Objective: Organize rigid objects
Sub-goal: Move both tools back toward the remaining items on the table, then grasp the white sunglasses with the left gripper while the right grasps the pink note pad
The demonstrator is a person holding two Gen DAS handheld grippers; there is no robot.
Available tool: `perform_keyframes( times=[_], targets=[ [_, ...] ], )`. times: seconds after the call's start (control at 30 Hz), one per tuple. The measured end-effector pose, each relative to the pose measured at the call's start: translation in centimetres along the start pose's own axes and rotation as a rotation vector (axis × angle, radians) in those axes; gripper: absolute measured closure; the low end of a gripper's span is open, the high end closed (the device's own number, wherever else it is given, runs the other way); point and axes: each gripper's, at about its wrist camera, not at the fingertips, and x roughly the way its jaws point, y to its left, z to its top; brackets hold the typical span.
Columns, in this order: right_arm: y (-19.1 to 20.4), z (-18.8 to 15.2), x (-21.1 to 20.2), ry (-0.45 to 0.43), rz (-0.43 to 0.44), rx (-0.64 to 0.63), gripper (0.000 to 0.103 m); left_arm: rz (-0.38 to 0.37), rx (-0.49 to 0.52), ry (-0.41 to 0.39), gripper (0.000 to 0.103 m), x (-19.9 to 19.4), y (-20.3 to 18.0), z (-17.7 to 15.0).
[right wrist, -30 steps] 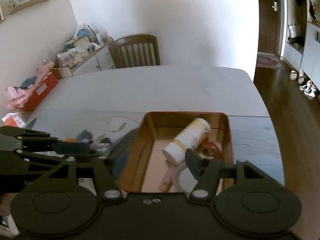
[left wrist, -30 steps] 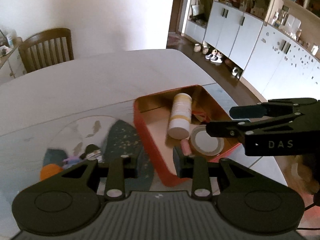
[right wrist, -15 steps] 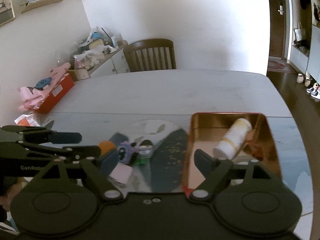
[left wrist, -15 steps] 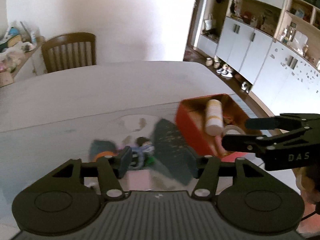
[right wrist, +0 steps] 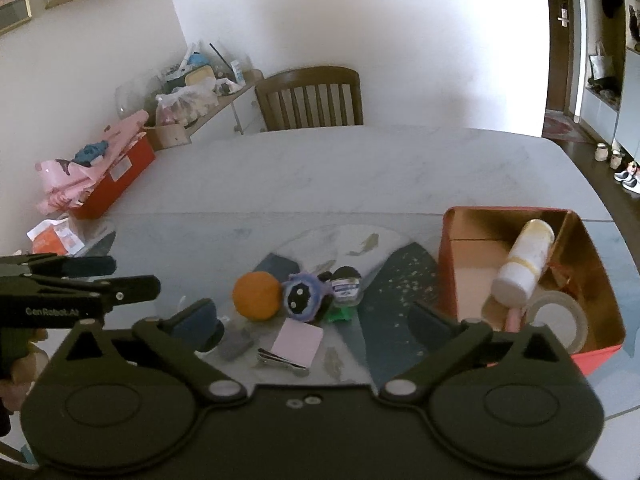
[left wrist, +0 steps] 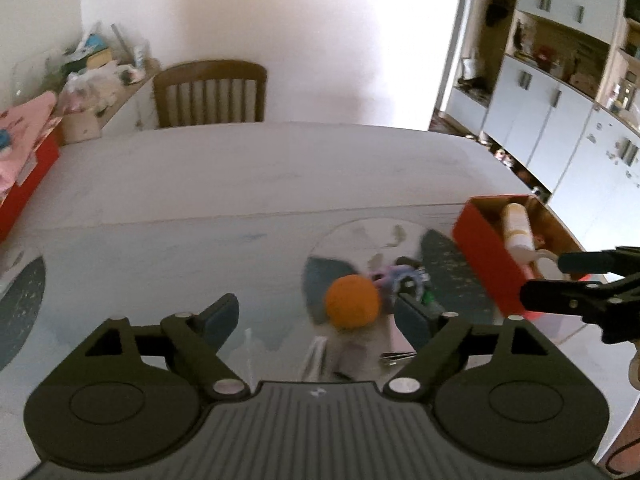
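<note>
Three items in red box point(right wrist: 476, 276) | bottle point(right wrist: 522, 266) | tape roll point(right wrist: 560, 320) | pink stick point(right wrist: 512, 320)

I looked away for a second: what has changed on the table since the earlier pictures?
Both views have swung left, from the red box to the loose pile around the orange ball. The left gripper and right gripper are open and empty, as before. The bottle and tape roll stay in the box.

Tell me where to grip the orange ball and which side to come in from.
Grip the orange ball across its widest middle, coming straight down from above. It is round, so any axis fits, but the purple toy crowds its right side. Set one finger in the free space on its left, the other between them. The left gripper is open nearby.
</note>
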Motion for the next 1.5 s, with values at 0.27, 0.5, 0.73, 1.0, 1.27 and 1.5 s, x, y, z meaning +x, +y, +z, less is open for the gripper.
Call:
perform_keyframes(
  times=[0.27, 0.5, 0.73, 1.0, 1.27, 1.5],
  targets=[
    [1.2, -1.2, 3.3, 0.063, -0.026, -0.006, 0.0, 0.031, -0.038, 0.06, 0.018, 2.6, 3.4, -2.2],
    [1.8, -2.2, 6.5, 0.129, -0.058, -0.027, 0.001, -0.027, 0.027, 0.137, 0.018, 4.9, 2.9, -4.9],
    [2.8, -2.3, 9.4, 0.175, -0.085, -0.035, 0.007, -0.048, 0.09, 0.165, 0.018, 6.4, 1.9, -6.0],
    [3.7, -2.3, 11.8, 0.223, -0.137, -0.022, 0.025, -0.029, 0.129, 0.163, 0.018, 7.9, 1.4, -6.8],
    [4.1, -2.0, 12.5, 0.242, -0.164, -0.021, 0.042, -0.022, 0.141, 0.154, 0.039, 8.4, 1.3, -6.8],
    [4.1, -1.9, 12.5, 0.256, -0.147, -0.017, 0.057, -0.022, 0.174, 0.142, 0.074, 8.5, 0.7, -6.5]
  ],
)
